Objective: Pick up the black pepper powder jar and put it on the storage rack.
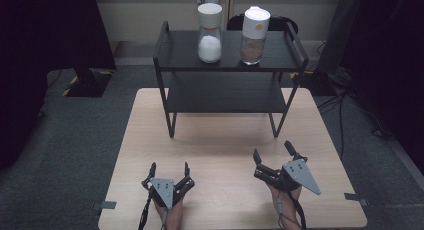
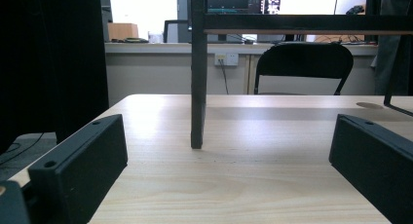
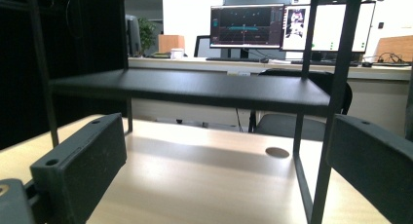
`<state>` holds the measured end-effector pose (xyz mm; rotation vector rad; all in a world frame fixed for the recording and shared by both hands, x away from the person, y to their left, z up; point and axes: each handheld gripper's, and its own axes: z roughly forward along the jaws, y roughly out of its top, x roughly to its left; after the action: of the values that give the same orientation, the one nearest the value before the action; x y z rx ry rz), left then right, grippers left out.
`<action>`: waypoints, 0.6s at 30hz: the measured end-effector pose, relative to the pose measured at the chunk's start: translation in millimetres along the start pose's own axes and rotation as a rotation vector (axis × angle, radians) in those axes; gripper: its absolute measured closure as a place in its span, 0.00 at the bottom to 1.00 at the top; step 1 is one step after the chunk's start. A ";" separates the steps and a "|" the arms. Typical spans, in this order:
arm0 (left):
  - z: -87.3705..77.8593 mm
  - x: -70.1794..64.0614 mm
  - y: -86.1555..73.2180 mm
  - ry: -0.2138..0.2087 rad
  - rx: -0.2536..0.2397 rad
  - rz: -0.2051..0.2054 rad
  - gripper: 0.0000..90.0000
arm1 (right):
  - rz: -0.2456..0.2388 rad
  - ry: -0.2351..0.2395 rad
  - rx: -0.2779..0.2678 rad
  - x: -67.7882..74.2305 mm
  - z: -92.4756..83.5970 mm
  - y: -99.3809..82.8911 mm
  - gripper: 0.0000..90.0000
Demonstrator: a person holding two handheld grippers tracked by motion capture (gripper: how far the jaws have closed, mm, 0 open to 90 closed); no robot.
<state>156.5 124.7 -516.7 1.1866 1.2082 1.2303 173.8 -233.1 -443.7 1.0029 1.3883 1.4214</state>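
Jars – both on the rack's far top shelf, untouched; left claw and right claw sit spread, empty, near on the worktop – work looks finished or unstarted.

Left gripper: held low near the table's front edge, jaws spread wide with nothing between them, pointing forward
Left hand: comes in from the bottom edge, gripping the tool from behind, cable trailing beside it
Right gripper: jaws wide apart and empty, angled forward and slightly leftward
Right hand: under the grey three-cornered plate, wrist turned a little inward
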 end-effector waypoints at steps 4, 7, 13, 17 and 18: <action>0.0 -0.1 0.0 0.001 0.000 0.000 0.00 | 0.008 -0.003 -0.004 2.3 -7.4 -22.5 0.00; 0.0 -0.2 0.0 0.001 0.000 0.000 0.00 | 0.011 -0.008 0.025 3.4 -9.8 -34.3 0.00; 0.0 -0.3 0.0 0.002 0.000 0.000 0.00 | -0.003 -0.038 0.032 7.7 -12.4 -51.9 0.00; 0.0 -0.4 0.0 0.002 0.000 0.000 0.00 | -0.008 -0.045 0.042 8.3 -13.1 -59.7 0.00; 0.0 -0.4 0.0 0.002 0.000 0.000 0.00 | -0.011 -0.047 0.039 8.5 -13.5 -62.0 0.00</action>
<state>156.4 124.3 -516.6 1.1859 1.2097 1.2321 161.8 -229.9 -506.6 1.0455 1.3901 1.3595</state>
